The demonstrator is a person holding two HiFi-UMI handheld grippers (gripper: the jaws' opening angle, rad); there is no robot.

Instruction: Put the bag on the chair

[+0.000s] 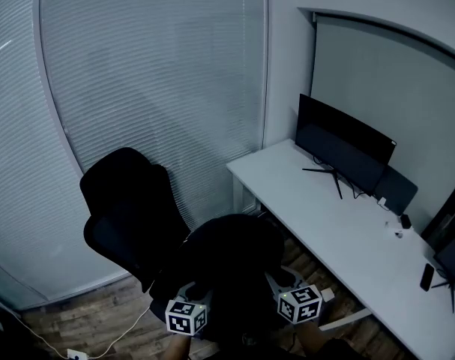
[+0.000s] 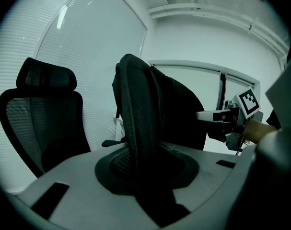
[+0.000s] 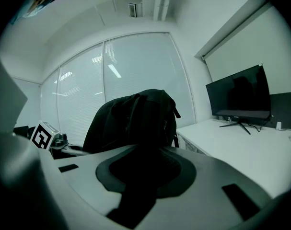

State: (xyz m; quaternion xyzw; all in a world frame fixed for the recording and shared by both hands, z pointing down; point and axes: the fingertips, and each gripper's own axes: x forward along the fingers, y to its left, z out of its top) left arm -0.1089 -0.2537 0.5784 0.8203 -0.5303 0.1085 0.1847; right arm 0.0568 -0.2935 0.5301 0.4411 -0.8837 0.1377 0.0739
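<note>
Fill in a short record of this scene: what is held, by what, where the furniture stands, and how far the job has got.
Held item: black bag, held up between both tongs
Left tongs: shut on the bag's mesh strap
Right tongs: shut on the bag's dark fabric
Chair: black office chair, left of the bag, in front of the blinds
Desk: white, at the right, carrying a dark monitor
Task status: bag not yet on the chair

The bag (image 1: 234, 265) fills the gap between the chair (image 1: 122, 201) and the desk (image 1: 339, 231), while the floor (image 1: 77, 317) beside the chair lies open.
</note>
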